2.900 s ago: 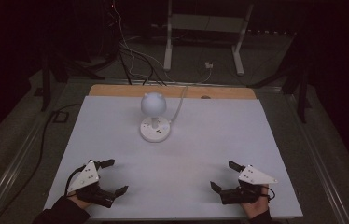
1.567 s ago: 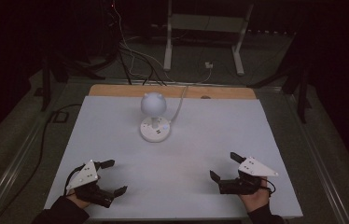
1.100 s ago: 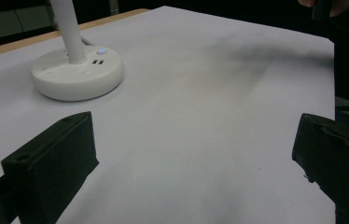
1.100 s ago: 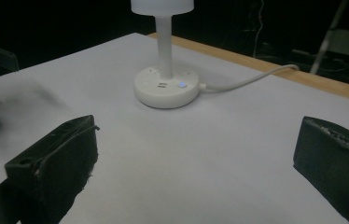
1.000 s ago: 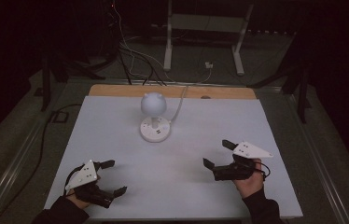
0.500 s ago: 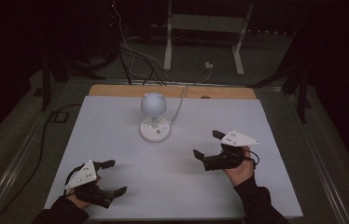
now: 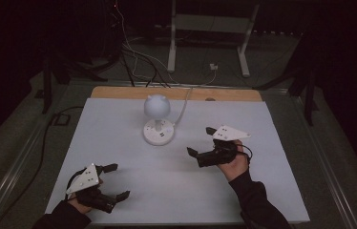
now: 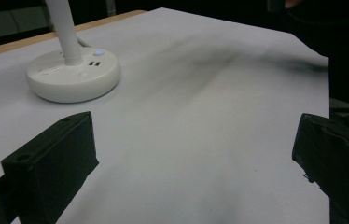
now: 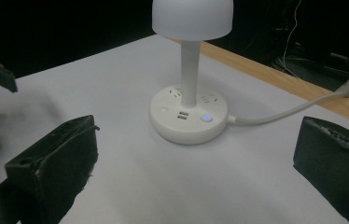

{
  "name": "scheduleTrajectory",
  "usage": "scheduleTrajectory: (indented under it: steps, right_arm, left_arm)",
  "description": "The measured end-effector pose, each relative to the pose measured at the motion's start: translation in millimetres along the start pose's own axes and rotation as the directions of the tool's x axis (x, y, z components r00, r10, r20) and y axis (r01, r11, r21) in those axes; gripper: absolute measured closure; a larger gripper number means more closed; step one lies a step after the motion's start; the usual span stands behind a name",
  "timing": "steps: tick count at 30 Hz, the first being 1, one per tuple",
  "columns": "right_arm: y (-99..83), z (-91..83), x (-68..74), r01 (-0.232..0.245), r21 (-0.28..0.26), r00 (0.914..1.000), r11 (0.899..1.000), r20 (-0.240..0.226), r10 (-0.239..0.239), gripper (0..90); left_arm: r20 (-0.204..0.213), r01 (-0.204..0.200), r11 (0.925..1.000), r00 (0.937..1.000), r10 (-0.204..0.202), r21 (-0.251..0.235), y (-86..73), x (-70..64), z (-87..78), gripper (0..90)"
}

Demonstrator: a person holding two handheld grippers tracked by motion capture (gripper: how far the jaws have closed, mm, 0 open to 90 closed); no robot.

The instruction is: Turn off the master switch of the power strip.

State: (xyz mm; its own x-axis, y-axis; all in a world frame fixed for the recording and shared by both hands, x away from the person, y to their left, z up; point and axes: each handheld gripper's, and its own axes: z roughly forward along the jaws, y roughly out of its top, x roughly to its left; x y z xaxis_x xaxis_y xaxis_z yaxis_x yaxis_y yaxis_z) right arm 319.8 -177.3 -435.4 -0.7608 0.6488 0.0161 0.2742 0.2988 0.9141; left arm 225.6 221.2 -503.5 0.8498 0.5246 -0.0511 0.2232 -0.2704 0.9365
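A small white lamp [image 7: 157, 107] with a round shade stands on a round socket base [image 7: 158, 134] at the table's far middle. In the right gripper view the lamp [image 9: 189, 112] is close ahead, with a lit blue button [image 9: 205, 117] on its base. My right gripper [image 7: 199, 141] hovers open just right of the base, jaws wide and pointed at it; nothing is between them [image 9: 198, 135]. My left gripper [image 7: 118, 181] rests open near the front left edge, far from the lamp [image 8: 72, 74].
The white table top [image 7: 167, 191] has a wooden strip [image 7: 119, 92] along its far edge. The lamp's white cable [image 9: 294, 109] runs off the back. Dark cables and a white stand frame [image 7: 210, 28] lie on the floor behind.
My right gripper has moved from the front right edge forward and left, up close to the lamp base. The left gripper has stayed where it was.
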Motion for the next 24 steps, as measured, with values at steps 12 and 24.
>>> scheduleTrajectory:
  steps: [12,24]
  right_arm:
    - [7.4,27.0,0.8,0.014,0.022,0.9997,1.000,-0.020,-0.014,0.0]
    - [6.7,55.8,-2.1,0.016,0.053,0.9999,0.998,-0.003,-0.016,0.0]
  left_arm:
    - [0.001,0.002,1.0000,1.0000,-0.002,0.007,-0.1,-0.4,0.5,0.4]
    - [0.000,0.002,1.0000,1.0000,-0.002,0.009,-0.3,-0.6,0.9,0.4]
